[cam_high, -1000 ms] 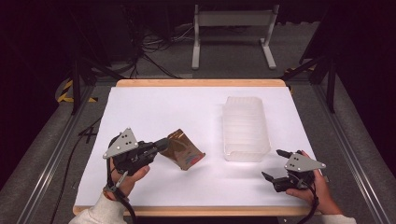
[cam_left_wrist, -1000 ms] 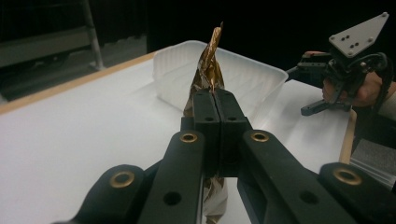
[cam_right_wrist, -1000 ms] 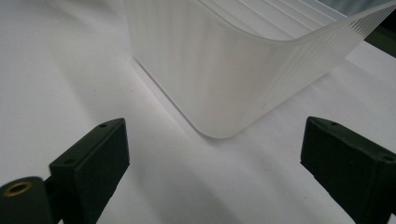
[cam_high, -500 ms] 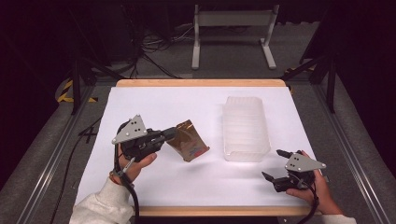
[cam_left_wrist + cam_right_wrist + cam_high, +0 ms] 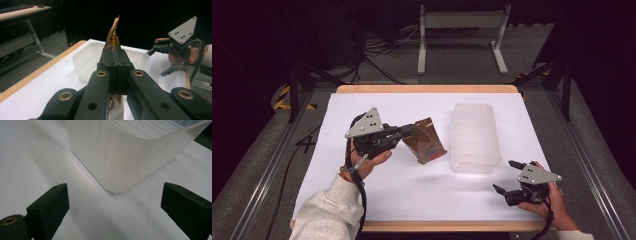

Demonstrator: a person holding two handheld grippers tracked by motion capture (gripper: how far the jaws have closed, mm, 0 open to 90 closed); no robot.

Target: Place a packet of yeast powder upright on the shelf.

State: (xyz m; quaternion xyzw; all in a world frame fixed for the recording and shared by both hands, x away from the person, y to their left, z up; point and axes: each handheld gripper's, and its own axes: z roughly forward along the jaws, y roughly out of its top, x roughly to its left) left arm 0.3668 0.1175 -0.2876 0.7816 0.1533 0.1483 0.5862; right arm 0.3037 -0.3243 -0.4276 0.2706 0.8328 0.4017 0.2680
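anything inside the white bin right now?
The white bin looks empty in the high view. The gold pouch sits beside it, clamped in the left hand-held gripper. From the left gripper view, the pouch and jaws cover part of the bin's interior.

White covering over the tabletop (image 5: 412, 190), with a pale wooden rim (image 5: 427, 89) showing along the far edge and again along the near edge. Beyond the far edge, on grey floor (image 5: 452, 70), a white metal stand (image 5: 460, 20) with two legs and a crossbar; left of it, a tangle of dark cables (image 5: 382, 50). Off the far left corner, a black upright post (image 5: 293, 85) beside yellow-and-black tape (image 5: 282, 97). Along the left and right edges, grey metal rails (image 5: 267, 170) on the floor. In the left gripper view, far off past the wooden rim, a light desk (image 5: 22, 12) on a pale slanted leg (image 5: 35, 37)
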